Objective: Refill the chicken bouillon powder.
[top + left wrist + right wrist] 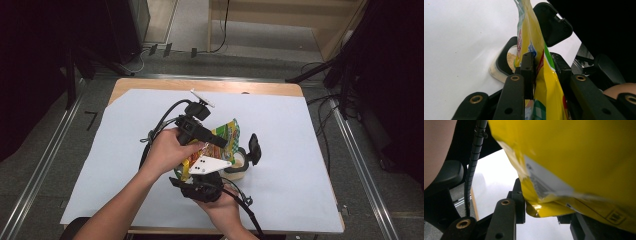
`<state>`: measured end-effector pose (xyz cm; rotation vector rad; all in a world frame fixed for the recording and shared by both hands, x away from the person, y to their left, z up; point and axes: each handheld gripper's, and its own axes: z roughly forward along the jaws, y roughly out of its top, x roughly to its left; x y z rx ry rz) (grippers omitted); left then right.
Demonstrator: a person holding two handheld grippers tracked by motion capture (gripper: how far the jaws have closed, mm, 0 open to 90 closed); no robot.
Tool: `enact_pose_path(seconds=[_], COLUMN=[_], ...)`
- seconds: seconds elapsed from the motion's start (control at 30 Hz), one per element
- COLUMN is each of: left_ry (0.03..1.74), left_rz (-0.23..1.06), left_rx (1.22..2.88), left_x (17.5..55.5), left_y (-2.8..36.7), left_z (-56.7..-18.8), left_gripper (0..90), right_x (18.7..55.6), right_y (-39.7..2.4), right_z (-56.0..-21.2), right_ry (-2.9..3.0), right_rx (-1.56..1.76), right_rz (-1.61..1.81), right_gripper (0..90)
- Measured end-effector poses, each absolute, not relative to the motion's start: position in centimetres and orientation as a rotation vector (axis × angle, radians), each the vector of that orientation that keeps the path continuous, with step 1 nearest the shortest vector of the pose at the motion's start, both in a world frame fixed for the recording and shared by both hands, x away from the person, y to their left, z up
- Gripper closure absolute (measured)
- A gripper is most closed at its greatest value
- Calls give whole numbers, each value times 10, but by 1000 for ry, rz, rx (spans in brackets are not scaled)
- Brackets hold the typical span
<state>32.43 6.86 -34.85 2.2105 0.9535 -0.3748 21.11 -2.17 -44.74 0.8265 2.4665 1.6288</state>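
Yellow foil, with green and red print, makes up the packet (216, 145) I hold over the middle of the counter (310, 200). Its long axis slants, one end raised toward the far side and the other low by my right hand, just left of the small cup (239, 161). That cup holds a tan powder and stands on the white sheet (125, 150); its black hinged lid (254, 148) is flipped up on the right. In the left gripper view the packet rises straight up between my jaws, its edge over the cup's rim.

My left gripper (212, 139) is narrowed to a slim gap, both jaws pressed on the packet's flat faces. My right gripper (544, 217) pinches the bottom corner of the packet from below; its far jaw is mostly hidden behind the foil, so the grip on that side seems firm but I can't be sure.

Beyond the white-covered wooden counter lie grey flooring, metal rails, cables and dark stands.
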Motion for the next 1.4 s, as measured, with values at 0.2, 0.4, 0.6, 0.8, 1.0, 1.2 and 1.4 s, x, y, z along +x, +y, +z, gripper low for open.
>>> enact_pose_path(seconds=[0.2, 0.4, 0.6, 0.8, 1.0, 1.2, 1.4], left_ry=[968, 964, 963, 963, 967, 975, 976], left_rz=[-386, -385, -385, -386, -390, -397, -397], left_rx=[2191, 2193, 2197, 2194, 2198, 2190, 2188], left_x=[328, 327, 327, 328, 329, 331, 332], left_y=[72, 72, 71, 72, 71, 73, 75], left_z=[-349, -349, -348, -347, -348, -349, -349], left_gripper=[751, 752, 752, 752, 752, 753, 752], right_x=[211, 211, 211, 210, 211, 210, 209], right_y=[-21, -21, -21, -21, -21, -20, -20], right_z=[-445, -445, -445, -443, -443, -443, -442], right_ry=[2469, 2470, 2473, 2473, 2477, 2477, 2478], right_rx=[826, 823, 827, 824, 830, 826, 821], right_rz=[1624, 1622, 1620, 1627, 1625, 1616, 1618], right_gripper=[674, 674, 673, 673, 673, 671, 670])
